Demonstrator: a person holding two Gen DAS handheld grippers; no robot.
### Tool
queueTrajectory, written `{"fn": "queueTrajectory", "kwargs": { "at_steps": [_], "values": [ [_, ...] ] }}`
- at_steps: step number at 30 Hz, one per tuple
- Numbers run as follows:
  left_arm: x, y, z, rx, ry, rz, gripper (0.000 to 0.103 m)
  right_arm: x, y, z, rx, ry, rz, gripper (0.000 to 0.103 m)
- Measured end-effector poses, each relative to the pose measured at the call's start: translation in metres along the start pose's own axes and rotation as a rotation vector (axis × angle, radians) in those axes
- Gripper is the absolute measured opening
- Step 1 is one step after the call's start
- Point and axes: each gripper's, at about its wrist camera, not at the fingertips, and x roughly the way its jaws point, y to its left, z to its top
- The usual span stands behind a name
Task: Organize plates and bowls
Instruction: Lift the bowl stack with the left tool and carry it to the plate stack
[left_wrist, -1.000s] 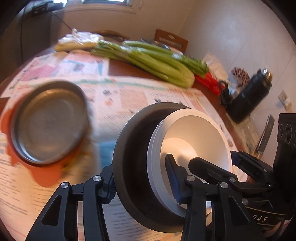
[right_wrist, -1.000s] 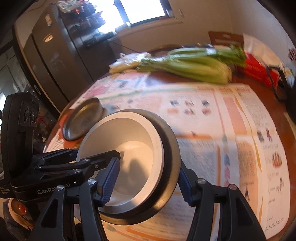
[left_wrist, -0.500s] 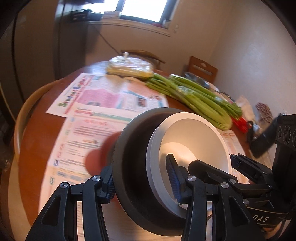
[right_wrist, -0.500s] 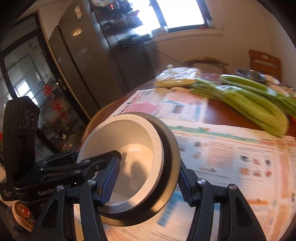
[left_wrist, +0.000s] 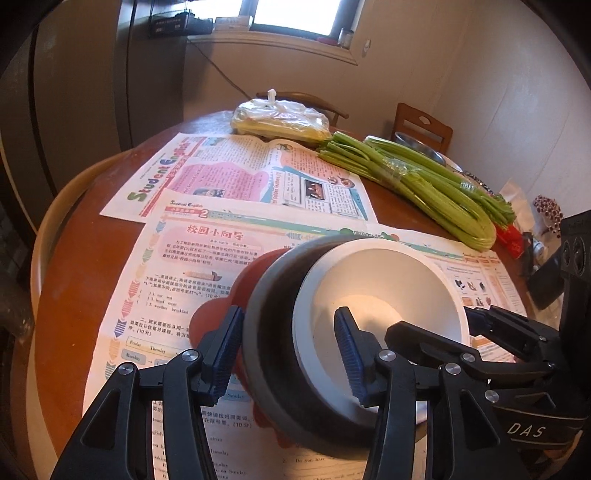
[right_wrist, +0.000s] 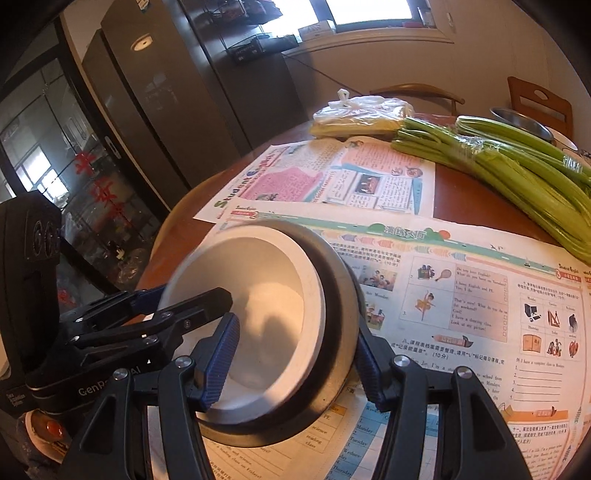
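Grips the round bowl (right_wrist: 266, 302), white inside and dark grey outside, with the right gripper (right_wrist: 295, 354): one blue pad inside the hollow, the other pressed on the outer wall. Straddles the opposite wall with the left gripper (left_wrist: 284, 347), jaws just eased apart, pads loose around the wall and not pressing. Holds the bowl tilted over printed newspaper sheets (left_wrist: 192, 266), on the near side of the bundle of long green celery stalks (left_wrist: 424, 184), well apart from it.
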Motion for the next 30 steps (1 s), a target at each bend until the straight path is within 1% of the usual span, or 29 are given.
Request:
{"fn": "queueTrajectory", "kwargs": {
  "at_steps": [4,6,9,12,15,17,18,20,25,30],
  "values": [
    [-0.007,-0.002,-0.001,0.01,-0.041,0.045,0.057,0.0,-0.001,0.0,0.004,-0.008,-0.016,0.06],
    [-0.014,-0.003,-0.003,0.014,-0.062,0.067,0.059,-0.003,-0.002,0.0,-0.002,-0.023,-0.041,0.06],
    [-0.025,-0.005,-0.006,0.011,-0.086,0.088,0.061,-0.01,-0.005,-0.001,0.007,-0.051,-0.041,0.06],
    [-0.038,-0.008,-0.011,0.015,-0.109,0.103,0.061,-0.02,-0.004,-0.003,-0.005,-0.084,-0.064,0.06],
    [-0.051,-0.013,-0.017,0.012,-0.132,0.105,0.062,-0.035,-0.003,-0.009,-0.015,-0.125,-0.079,0.06],
    [-0.063,-0.019,-0.025,0.012,-0.151,0.112,0.062,-0.047,-0.001,-0.014,-0.024,-0.149,-0.086,0.06],
    [-0.067,-0.022,-0.03,0.011,-0.156,0.109,0.067,-0.052,0.0,-0.018,-0.027,-0.158,-0.09,0.06],
    [-0.074,-0.027,-0.039,0.012,-0.161,0.101,0.07,-0.064,0.002,-0.026,-0.038,-0.175,-0.089,0.06],
    [-0.084,-0.036,-0.065,0.0,-0.164,0.109,0.071,-0.088,0.004,-0.052,-0.065,-0.21,-0.128,0.061],
    [-0.091,-0.043,-0.089,-0.009,-0.169,0.14,0.071,-0.103,0.005,-0.078,-0.087,-0.234,-0.178,0.063]
  ]
}}
